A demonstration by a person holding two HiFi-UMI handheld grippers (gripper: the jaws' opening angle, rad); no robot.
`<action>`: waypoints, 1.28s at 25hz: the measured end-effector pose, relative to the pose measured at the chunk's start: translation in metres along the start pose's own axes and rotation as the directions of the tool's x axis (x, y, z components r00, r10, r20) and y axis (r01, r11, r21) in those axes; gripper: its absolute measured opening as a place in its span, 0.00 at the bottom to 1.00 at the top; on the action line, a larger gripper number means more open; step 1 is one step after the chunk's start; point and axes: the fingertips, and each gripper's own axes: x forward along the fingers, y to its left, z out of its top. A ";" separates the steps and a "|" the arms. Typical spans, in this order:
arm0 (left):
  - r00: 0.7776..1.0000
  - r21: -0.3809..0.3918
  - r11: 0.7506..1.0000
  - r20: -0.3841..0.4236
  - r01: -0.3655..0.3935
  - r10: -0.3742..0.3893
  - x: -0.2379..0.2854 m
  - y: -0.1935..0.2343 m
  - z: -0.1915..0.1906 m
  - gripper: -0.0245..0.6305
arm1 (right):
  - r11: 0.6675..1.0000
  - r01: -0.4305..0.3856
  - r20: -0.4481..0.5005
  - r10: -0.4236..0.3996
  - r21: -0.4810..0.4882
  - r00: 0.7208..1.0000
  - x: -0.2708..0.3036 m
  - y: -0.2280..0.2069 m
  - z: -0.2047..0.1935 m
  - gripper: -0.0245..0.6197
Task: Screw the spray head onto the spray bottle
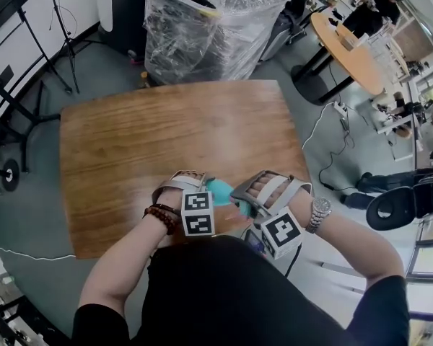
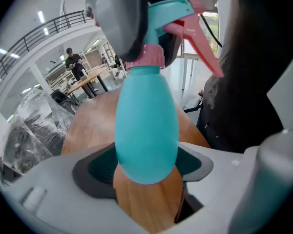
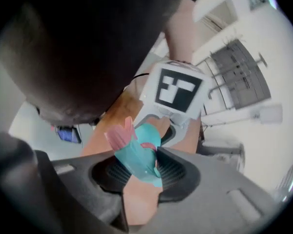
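Over the near edge of the table (image 1: 166, 135), the left tool (image 2: 146, 165) is clamped round the belly of the teal spray bottle (image 2: 146, 126), apparently lifted off the wood, presumably so the bottle cannot spin. The right tool (image 3: 139, 172) has its pads pressed on the spray head (image 3: 136, 152), which sits at the pink collar (image 2: 149, 57); that hold suits twisting it tight.

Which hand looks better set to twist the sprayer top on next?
Right, probably. The right gripper grips the spray head, so it can turn it; the left gripper clamps the spray bottle, steadying it.
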 end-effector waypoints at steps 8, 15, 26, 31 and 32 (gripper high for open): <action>0.992 -0.109 0.986 -0.034 -0.125 0.122 0.003 0.016 -0.009 0.62 | -0.063 -0.271 0.276 0.080 0.960 0.958 0.017 -0.025 -0.035 0.23; 0.991 -0.158 0.979 -0.010 -0.132 0.132 0.007 0.016 -0.007 0.62 | -0.106 -0.253 0.250 -0.033 0.962 0.968 0.006 -0.036 -0.043 0.28; 0.999 -0.164 0.986 -0.002 0.034 -0.034 0.009 0.001 -0.025 0.63 | 0.970 0.238 -0.029 -0.237 0.055 0.971 -0.046 -0.034 -0.028 0.33; 0.991 -0.089 0.987 0.021 0.134 -0.133 0.004 -0.014 -0.016 0.63 | 0.908 0.247 0.018 -0.257 -0.337 0.966 -0.028 -0.010 -0.001 0.35; 0.989 -0.073 0.987 0.012 0.146 -0.145 0.005 -0.017 -0.017 0.63 | 0.900 0.237 0.020 -0.247 -0.366 0.969 -0.024 -0.004 0.001 0.37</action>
